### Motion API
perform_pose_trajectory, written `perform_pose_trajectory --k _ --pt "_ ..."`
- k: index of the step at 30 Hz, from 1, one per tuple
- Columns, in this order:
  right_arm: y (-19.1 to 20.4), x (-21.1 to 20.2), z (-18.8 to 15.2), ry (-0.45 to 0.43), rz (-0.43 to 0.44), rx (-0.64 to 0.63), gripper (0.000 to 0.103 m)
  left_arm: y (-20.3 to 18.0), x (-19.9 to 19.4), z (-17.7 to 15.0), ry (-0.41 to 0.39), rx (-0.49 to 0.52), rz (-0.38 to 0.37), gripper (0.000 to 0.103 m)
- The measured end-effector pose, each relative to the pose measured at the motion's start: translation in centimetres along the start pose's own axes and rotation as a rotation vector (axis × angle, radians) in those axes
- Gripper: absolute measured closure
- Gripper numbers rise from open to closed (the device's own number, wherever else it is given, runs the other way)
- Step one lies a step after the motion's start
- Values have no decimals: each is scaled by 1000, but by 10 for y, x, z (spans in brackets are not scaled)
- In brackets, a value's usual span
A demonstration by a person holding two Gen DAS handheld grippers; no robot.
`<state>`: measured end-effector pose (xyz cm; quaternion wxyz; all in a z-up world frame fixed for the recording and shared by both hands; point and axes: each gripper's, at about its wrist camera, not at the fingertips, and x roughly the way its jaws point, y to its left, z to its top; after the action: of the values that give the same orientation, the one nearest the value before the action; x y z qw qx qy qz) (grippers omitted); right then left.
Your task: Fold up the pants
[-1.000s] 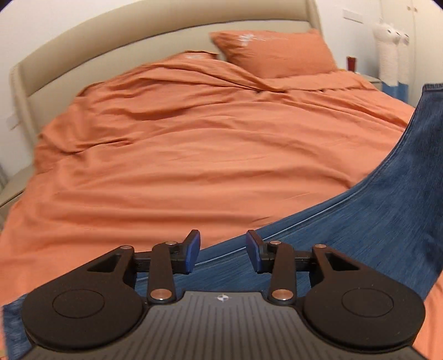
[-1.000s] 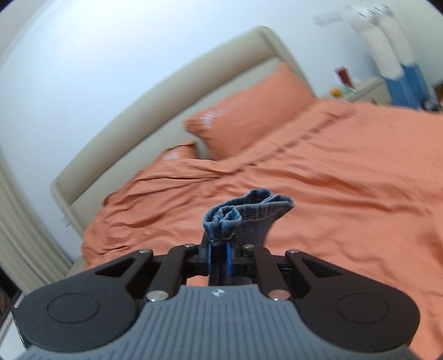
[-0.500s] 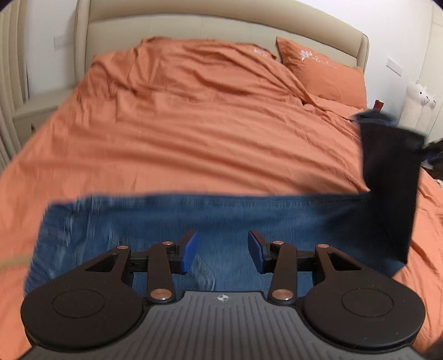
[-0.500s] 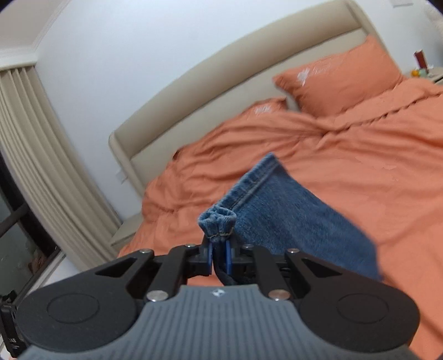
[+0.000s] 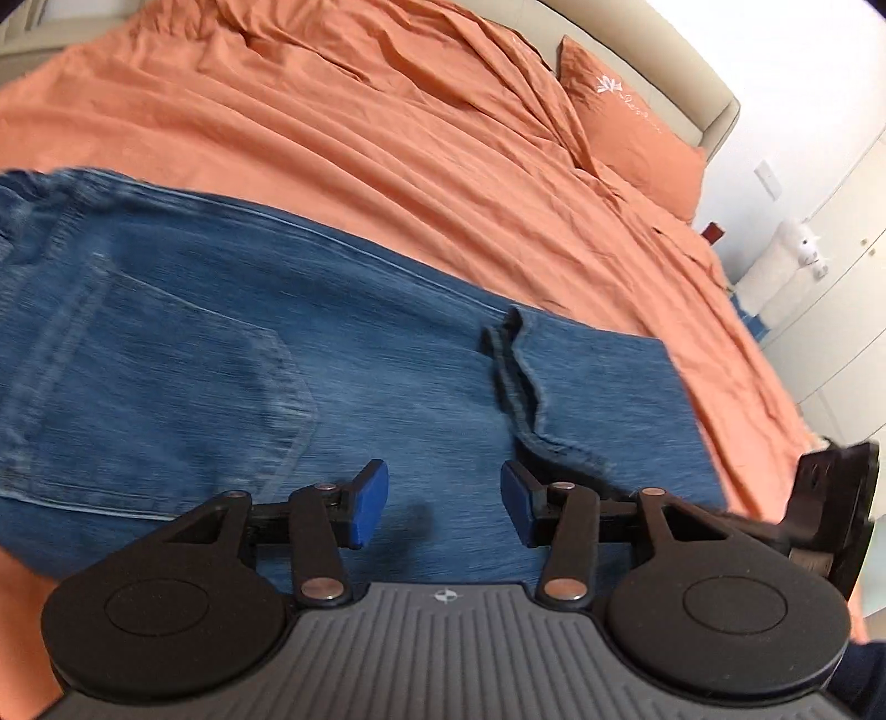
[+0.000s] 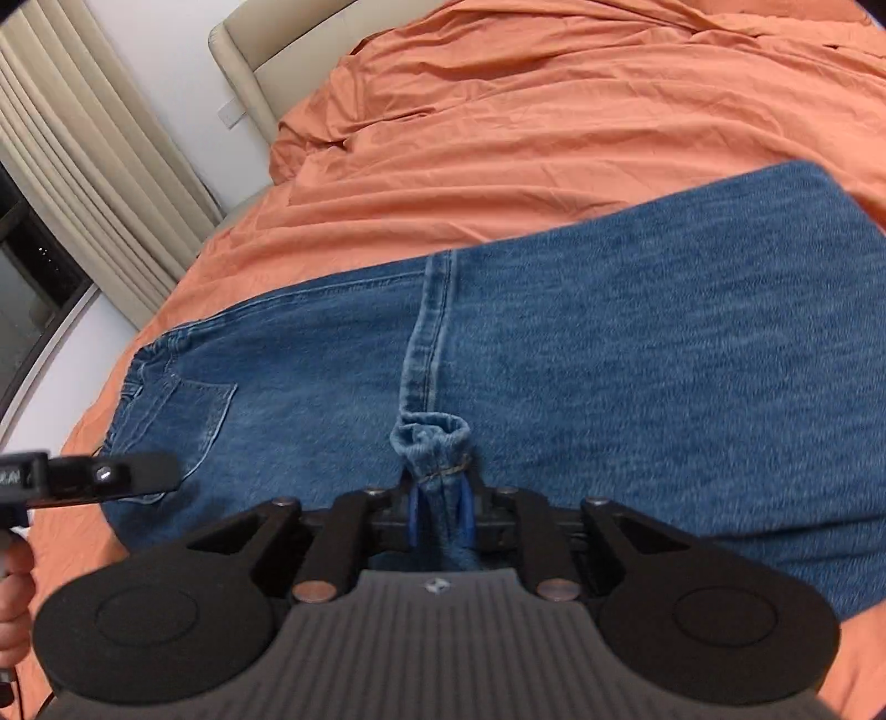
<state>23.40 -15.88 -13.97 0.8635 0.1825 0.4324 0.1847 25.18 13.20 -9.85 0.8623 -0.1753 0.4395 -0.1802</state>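
Blue denim pants (image 5: 277, 354) lie flat on the orange bed, back pocket up, with the leg end folded back over the thigh part. The folded hem edge (image 5: 520, 387) runs across the middle. My left gripper (image 5: 443, 504) is open and empty, low over the denim. In the right wrist view the pants (image 6: 637, 343) fill the centre, and my right gripper (image 6: 438, 509) is shut on a bunched bit of the hem (image 6: 434, 443), held just above the lower layer.
The orange duvet (image 5: 387, 127) covers the bed, with a pillow (image 5: 626, 122) and beige headboard (image 6: 260, 50) behind. Curtains and a window (image 6: 72, 166) stand left of the bed. A plush toy (image 5: 797, 255) and white cupboards are on the right.
My right gripper has carried the hem down and over, so the leg now lies folded on the pants. My left gripper has moved in lower over the denim and stays open.
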Motion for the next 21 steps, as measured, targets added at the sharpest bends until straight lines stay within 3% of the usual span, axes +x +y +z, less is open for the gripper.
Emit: perform_pose_trajectory --k 2,6,9,12,18,20,21 --pt "-1 -4 2 24 33 -4 72 -7 9 4 12 -16 -28 43" --pt "-11 -30 9 40 47 5 69 -19 33 14 13 -37 -51 37" --pt "-30 -57 18 -41 -40 -31 58 -26 55 21 4 -58 -69 33" --pt "-55 -79 21 -117 -129 -70 58 -31 83 32 -15 -36 -36 31" --pt "-112 -96 32 -217 -192 -16 58 -25 127 42 -30 -61 -36 42" --pt "-125 -93 37 -219 -200 12 58 -26 133 42 -48 -65 -39 50" --pt "-130 -93 39 -218 -202 21 59 -27 135 42 -55 -58 -27 63"
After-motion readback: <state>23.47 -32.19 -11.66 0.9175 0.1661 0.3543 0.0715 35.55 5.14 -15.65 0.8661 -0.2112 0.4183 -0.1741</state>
